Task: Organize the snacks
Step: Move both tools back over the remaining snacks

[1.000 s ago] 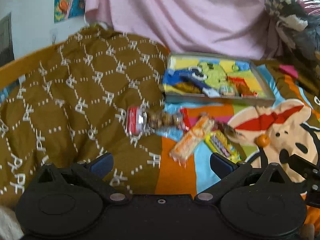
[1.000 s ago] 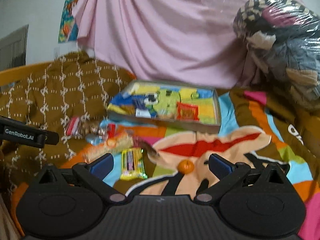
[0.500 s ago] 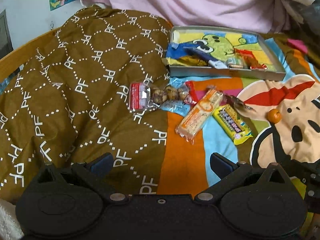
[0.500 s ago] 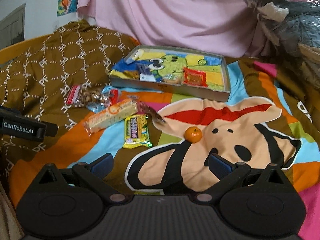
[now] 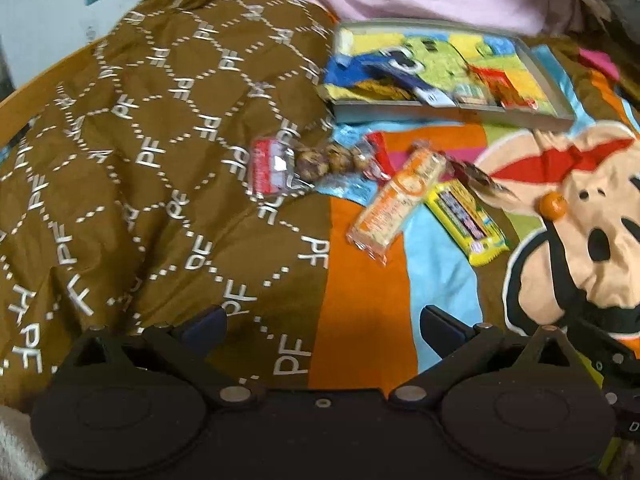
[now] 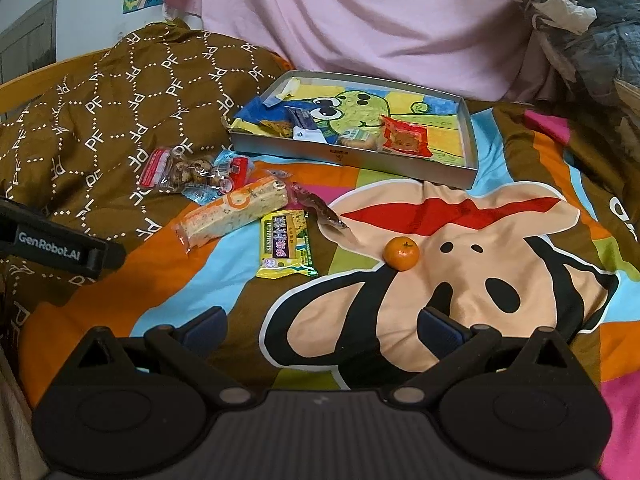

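Loose snacks lie on a cartoon bedspread: a clear bag of round sweets with a red header [image 6: 176, 170] [image 5: 296, 162], a long orange-labelled bar [image 6: 234, 216] [image 5: 396, 204], a yellow packet [image 6: 285, 245] [image 5: 464, 222], a dark wrapper [image 6: 316, 204] and a small orange [image 6: 401, 254] [image 5: 553, 205]. Behind them a grey tray [image 6: 352, 156] [image 5: 452, 114] holds a red packet [image 6: 405, 136] and several wrappers. My left gripper [image 5: 322, 322] and right gripper [image 6: 322, 322] are open, empty, well short of the snacks.
A brown patterned quilt [image 6: 100, 120] is bunched at the left. Pink cloth [image 6: 360, 20] hangs behind the tray. A plastic-wrapped bundle [image 6: 580, 20] sits at the far right. The left gripper's body [image 6: 56, 244] shows at the right view's left edge.
Both cameras have tilted down and moved closer to the bedspread, so the snacks and tray appear larger and lower. Both grippers stay open. No snack has moved.
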The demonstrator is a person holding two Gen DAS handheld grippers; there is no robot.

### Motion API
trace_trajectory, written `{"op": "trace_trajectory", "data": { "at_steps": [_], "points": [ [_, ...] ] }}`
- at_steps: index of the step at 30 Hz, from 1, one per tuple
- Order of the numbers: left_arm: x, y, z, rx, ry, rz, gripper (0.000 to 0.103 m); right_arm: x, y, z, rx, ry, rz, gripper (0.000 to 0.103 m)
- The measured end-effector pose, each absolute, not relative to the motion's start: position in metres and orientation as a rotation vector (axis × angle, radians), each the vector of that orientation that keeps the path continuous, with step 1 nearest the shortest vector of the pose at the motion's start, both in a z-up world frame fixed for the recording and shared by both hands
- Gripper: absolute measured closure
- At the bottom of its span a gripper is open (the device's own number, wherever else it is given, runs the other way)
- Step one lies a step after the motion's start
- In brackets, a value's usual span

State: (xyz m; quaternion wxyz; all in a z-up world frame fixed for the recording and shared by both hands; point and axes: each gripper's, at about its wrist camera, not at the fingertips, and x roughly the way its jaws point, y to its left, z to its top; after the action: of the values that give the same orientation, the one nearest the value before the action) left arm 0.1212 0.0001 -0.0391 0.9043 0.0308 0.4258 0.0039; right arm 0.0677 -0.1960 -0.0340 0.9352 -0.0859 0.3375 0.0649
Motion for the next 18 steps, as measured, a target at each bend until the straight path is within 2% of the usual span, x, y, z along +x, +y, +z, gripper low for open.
{"op": "trace_trajectory", "data": {
  "at_steps": [9,18],
  "points": [
    [0.16,0.001,-0.044,0.094,0.997,-0.093,0.001,0.075,-0.199,-0.037,-0.149,0.716,0.131,0.0],
    [0.206,0.021,-0.049,0.132,0.962,-0.074,0.001,0.101,-0.194,-0.035,-0.269,0.698,0.203,0.0]
  ]
}}
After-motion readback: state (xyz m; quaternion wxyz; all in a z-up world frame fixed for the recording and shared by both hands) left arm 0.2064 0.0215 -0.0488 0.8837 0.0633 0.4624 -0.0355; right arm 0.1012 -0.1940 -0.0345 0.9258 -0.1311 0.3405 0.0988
